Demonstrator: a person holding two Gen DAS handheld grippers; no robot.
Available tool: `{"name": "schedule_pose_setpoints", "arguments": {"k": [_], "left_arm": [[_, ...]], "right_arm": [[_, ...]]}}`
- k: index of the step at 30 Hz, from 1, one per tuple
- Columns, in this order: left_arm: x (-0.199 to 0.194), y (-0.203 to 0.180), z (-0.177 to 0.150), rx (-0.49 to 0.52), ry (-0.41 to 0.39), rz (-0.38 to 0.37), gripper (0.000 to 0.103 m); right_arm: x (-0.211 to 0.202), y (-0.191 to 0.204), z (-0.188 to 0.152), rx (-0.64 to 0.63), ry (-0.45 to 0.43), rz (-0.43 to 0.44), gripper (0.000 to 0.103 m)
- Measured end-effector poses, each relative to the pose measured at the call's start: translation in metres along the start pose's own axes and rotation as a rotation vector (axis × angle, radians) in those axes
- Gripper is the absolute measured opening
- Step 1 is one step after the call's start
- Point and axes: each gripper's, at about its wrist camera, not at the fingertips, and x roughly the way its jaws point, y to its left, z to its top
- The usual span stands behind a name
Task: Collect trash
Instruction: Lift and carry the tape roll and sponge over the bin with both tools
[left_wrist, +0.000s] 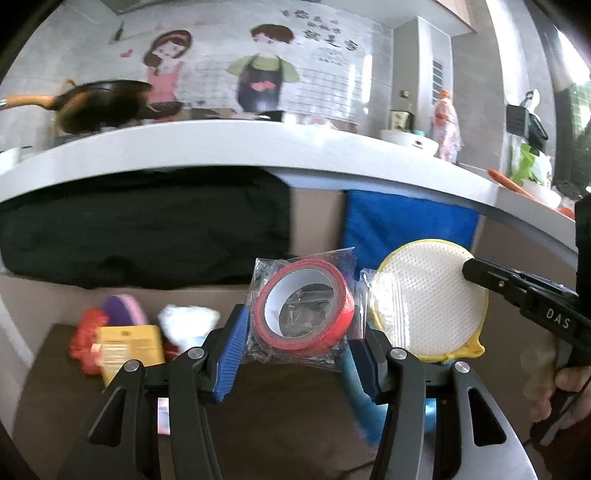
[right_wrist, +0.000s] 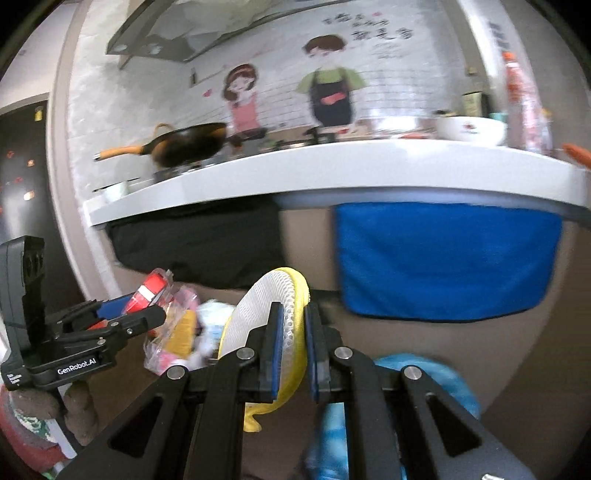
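Observation:
My left gripper (left_wrist: 295, 328) is shut on a clear plastic bag holding a roll of red tape (left_wrist: 303, 303), lifted above a brown surface. It shows from the side in the right wrist view (right_wrist: 153, 291). My right gripper (right_wrist: 293, 321) is shut on a round yellow-rimmed white mesh scrubber (right_wrist: 258, 306), held edge-on. In the left wrist view the scrubber (left_wrist: 424, 299) hangs just right of the tape, with the right gripper's finger (left_wrist: 480, 271) on its rim.
A pile of trash lies low left: a yellow box (left_wrist: 129, 347), a red mesh item (left_wrist: 86, 339), a purple sponge (left_wrist: 123, 310), white tissue (left_wrist: 186, 321). A white countertop (left_wrist: 258, 144) with a wok (left_wrist: 107, 103) runs above. A blue cloth (right_wrist: 443, 258) hangs below it.

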Motion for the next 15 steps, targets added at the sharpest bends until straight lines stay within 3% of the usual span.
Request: {"name": "schedule_pose_setpoints", "arguments": {"k": [9,15], "left_arm": [[0.048,-0.086,-0.01,0.055,0.041,-0.065,0.054],[0.072,-0.115,-0.023,0.066,0.082,-0.105,0.054]], "right_arm": [[-0.022,-0.076,-0.025,0.068,0.006,-0.118,0.01],[-0.027,-0.111,-0.042,0.112,0.021,-0.159,0.01]]}}
